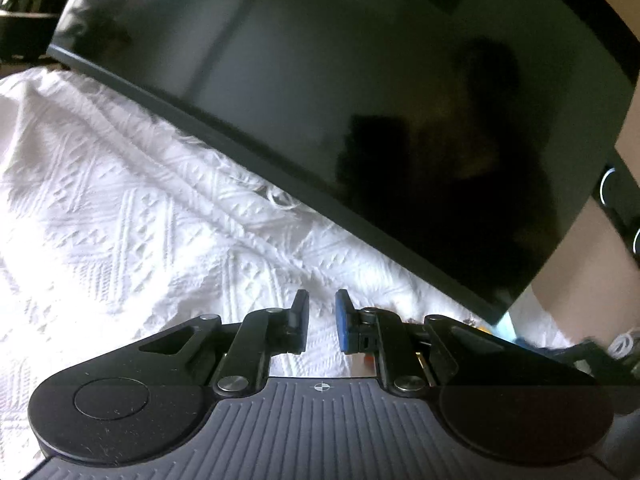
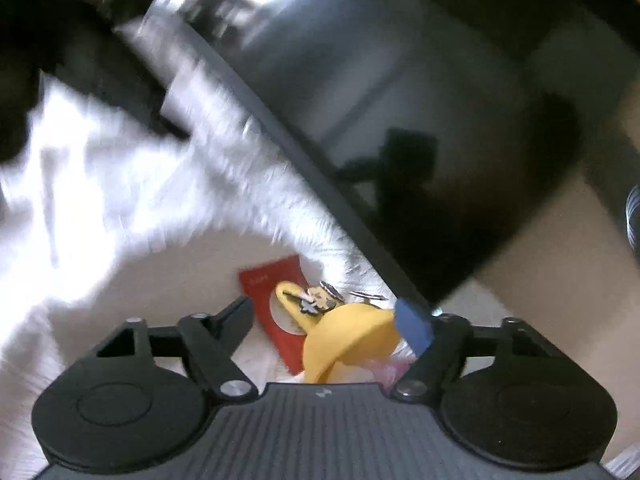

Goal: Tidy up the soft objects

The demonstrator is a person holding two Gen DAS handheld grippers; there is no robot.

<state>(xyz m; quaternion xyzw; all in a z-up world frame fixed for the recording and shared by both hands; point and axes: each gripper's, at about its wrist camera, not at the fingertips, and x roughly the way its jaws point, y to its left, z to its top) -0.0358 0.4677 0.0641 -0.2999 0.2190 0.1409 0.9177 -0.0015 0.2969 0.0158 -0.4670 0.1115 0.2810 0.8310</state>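
the left gripper [image 1: 322, 320] has its jaws drawn nearly together, a thin gap between the blue pads, and nothing is caught in them. beyond its tips lies a white woven blanket [image 1: 120, 208] with a raised diamond pattern, spreading to the left and near side. along the blanket's far edge leans a large dark screen [image 1: 360, 100], tilted across the view.

the right gripper [image 2: 328, 312] has its jaws partly open and grips nothing. between the fingers and just past them sits a soft yellow piece [image 2: 344, 340], curled over, apart from both pads. under it lies a red card [image 2: 276, 296], and a small bunch of keys [image 2: 320, 298] rests at its far side. the white blanket [image 2: 120, 200], blurred here, lies to the left, with the dark screen [image 2: 420, 120] far and right.
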